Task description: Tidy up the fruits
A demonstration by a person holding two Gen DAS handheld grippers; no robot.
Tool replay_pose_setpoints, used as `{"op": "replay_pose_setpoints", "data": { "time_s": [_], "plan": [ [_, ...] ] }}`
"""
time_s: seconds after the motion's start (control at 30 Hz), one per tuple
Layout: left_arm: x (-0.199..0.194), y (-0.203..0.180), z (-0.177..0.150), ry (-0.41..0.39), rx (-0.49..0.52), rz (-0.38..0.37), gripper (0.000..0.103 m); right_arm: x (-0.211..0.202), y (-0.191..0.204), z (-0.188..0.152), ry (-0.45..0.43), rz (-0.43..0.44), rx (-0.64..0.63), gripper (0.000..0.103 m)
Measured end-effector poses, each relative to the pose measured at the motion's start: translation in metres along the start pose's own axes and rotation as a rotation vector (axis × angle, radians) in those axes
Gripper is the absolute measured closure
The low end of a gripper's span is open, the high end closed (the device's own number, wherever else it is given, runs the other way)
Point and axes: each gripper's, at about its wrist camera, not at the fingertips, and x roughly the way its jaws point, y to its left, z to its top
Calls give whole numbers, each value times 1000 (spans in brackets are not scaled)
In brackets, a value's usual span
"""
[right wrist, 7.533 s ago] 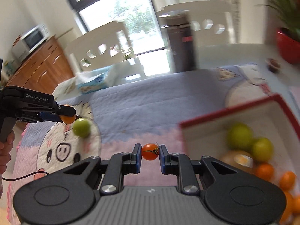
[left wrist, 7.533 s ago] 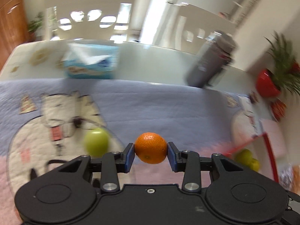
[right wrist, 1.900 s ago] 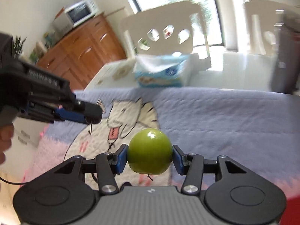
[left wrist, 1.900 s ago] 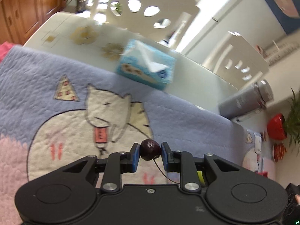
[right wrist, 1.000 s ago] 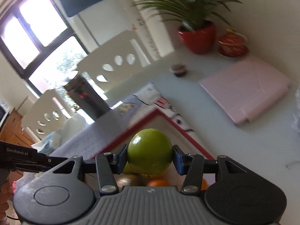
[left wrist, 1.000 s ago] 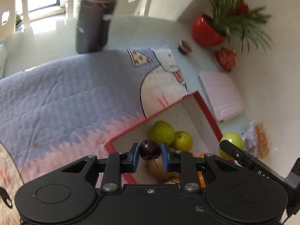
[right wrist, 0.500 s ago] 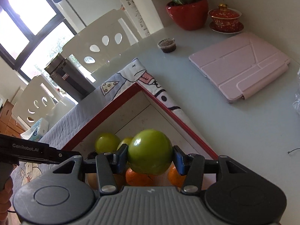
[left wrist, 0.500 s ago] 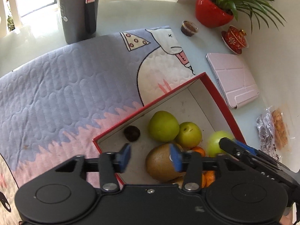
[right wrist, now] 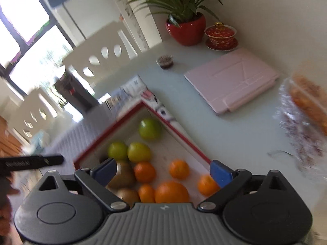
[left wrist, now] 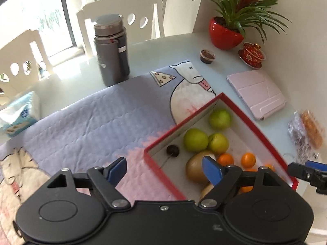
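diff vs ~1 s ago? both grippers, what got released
Both let go. The left gripper dropped the dark cherry into the red box; the right gripper released its green apple into the far corner. Both now open and empty. Other fruit, flask and pink tablet case unchanged.

Table (left wrist: 155, 47): quilted mat (left wrist: 98, 122), flask (left wrist: 112, 51), tablet case (left wrist: 257, 94).

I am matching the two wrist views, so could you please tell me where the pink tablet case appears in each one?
Left wrist: tablet case lies at the right, on the table beyond the red box.
Right wrist: tablet case lies upper right of centre, beyond the same box.
Shared landmark: the red plant pot.
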Motion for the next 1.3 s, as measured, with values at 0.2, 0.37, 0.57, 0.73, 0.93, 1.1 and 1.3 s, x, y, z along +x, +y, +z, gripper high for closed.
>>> {"op": "replay_pose_setpoints", "data": {
  "time_s": [0.2,0.37,0.57,0.73,0.93,1.1,1.3],
  "plan": [
    [-1,-6,-47,36,16,3,6,-5,19,-52,43,-63,-27,4],
    [1,-13,-69,61,42,18,6,0,18,-83,85,-93,-9,4],
    [-1,-19,-79,66,73,43,6,-5,12,-94,85,-110,9,4],
    [2,-21,-84,87,78,37,6,-6,11,-98,89,-109,12,4],
    [3,-21,-88,100,75,31,6,-8,12,-99,87,-105,19,4],
    [2,-21,-88,102,79,30,6,-8,13,-100,87,-101,22,4],
    [2,-20,-88,103,81,32,6,-11,14,-100,80,-95,27,4]
  ]
}}
